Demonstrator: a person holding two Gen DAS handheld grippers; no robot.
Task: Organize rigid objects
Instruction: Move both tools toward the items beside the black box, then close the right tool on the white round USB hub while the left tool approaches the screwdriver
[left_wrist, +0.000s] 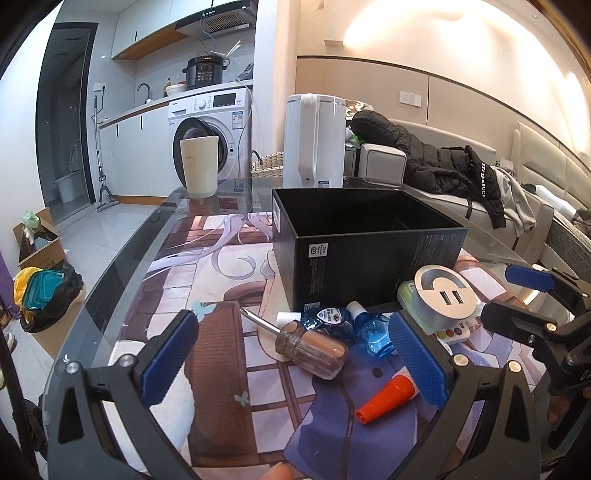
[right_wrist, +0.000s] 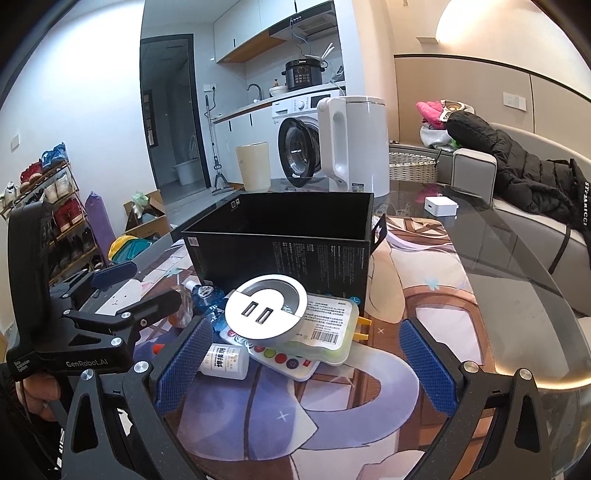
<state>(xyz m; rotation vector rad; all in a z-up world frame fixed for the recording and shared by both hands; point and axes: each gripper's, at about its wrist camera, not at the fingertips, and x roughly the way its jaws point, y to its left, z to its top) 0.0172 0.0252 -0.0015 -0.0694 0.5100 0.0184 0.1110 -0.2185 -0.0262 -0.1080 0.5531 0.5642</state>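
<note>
Both grippers, left gripper (left_wrist: 293, 358) and right gripper (right_wrist: 304, 363), have fingers apart, empty. Screwdriver (left_wrist: 308, 345), frame centre: rigid, light, slick handle; grip mid-handle.

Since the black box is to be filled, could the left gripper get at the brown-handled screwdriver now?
Probably yes: the left gripper is open, and the brown translucent-handled screwdriver lies flat between its fingers with nothing on top; only the blue bottles crowd its far side.

Matte black open cardboard box (left_wrist: 369, 254); round silver USB socket puck (right_wrist: 266, 310); stubby translucent brown-handled screwdriver (left_wrist: 306, 347); bright orange ribbed cap (left_wrist: 384, 398); blue-padded tools.
</note>
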